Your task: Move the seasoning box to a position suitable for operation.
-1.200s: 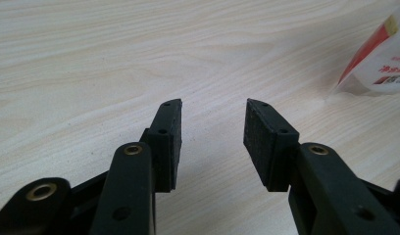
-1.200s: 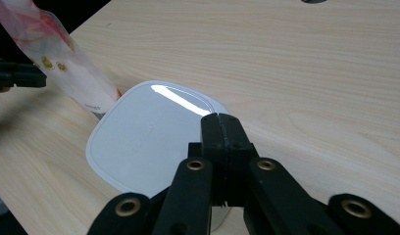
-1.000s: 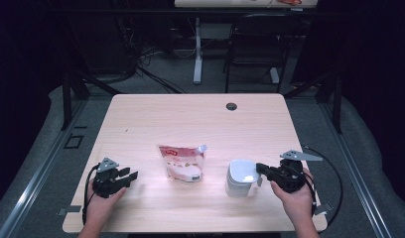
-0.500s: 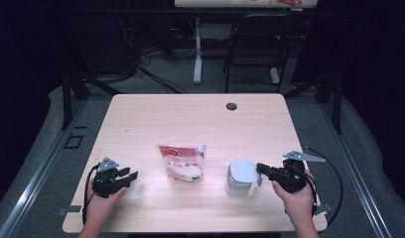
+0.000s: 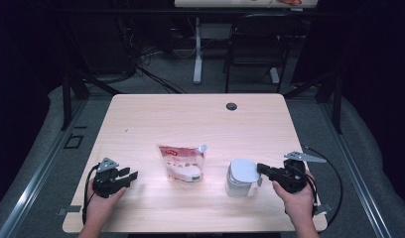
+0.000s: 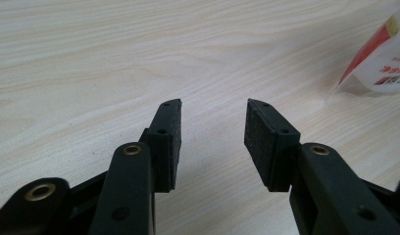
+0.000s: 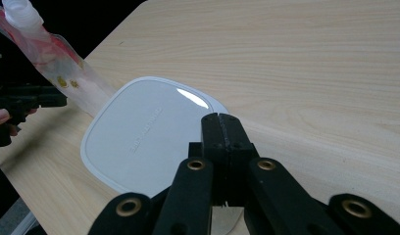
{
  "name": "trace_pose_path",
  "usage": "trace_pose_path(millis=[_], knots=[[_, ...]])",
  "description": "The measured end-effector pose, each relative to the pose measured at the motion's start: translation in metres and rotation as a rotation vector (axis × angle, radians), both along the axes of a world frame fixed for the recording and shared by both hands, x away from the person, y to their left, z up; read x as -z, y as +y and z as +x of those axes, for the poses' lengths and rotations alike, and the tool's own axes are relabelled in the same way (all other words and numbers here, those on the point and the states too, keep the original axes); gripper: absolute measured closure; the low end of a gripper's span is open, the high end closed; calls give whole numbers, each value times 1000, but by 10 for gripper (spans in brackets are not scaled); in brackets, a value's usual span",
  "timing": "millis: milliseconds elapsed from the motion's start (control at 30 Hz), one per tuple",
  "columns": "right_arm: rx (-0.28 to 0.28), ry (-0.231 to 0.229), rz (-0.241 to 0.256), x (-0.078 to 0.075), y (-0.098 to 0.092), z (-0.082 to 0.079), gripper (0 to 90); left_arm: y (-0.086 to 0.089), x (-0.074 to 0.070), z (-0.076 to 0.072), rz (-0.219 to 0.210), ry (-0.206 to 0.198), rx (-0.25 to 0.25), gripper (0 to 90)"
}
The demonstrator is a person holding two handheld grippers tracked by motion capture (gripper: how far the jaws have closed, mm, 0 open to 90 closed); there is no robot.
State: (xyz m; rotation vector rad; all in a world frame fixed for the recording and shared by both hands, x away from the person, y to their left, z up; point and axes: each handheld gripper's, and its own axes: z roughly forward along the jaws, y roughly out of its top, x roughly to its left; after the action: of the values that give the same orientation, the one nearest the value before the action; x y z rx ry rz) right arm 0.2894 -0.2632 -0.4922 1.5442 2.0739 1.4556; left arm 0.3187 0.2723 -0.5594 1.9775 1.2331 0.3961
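Note:
A white lidded container (image 5: pixel 240 177) stands on the table's front right. In the right gripper view its flat white lid (image 7: pixel 139 137) lies just under my jaws. My right gripper (image 5: pixel 260 168) (image 7: pixel 220 119) is shut, its tips resting at the lid's right edge, and nothing shows between the pads. A small pale tab (image 7: pixel 228 218) of the container shows below the jaws. A red-and-white spouted pouch (image 5: pixel 182 161) (image 7: pixel 51 54) lies flat at the table's middle front. My left gripper (image 5: pixel 130 175) (image 6: pixel 212 105) is open and low over bare wood, left of the pouch (image 6: pixel 379 63).
The light wooden table (image 5: pixel 200 124) has a round cable hole (image 5: pixel 232 106) near its far edge. A chair (image 5: pixel 250 49) and desk legs stand beyond it on the dark floor. The other hand's gripper (image 7: pixel 21 100) appears at the left of the right gripper view.

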Motion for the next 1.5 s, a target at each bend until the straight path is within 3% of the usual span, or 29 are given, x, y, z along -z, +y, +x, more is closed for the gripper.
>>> trace_pose_path(millis=[1500], knots=[[3,11,34,3,-4,0,900,0,0,0,1,-4,1,577]])
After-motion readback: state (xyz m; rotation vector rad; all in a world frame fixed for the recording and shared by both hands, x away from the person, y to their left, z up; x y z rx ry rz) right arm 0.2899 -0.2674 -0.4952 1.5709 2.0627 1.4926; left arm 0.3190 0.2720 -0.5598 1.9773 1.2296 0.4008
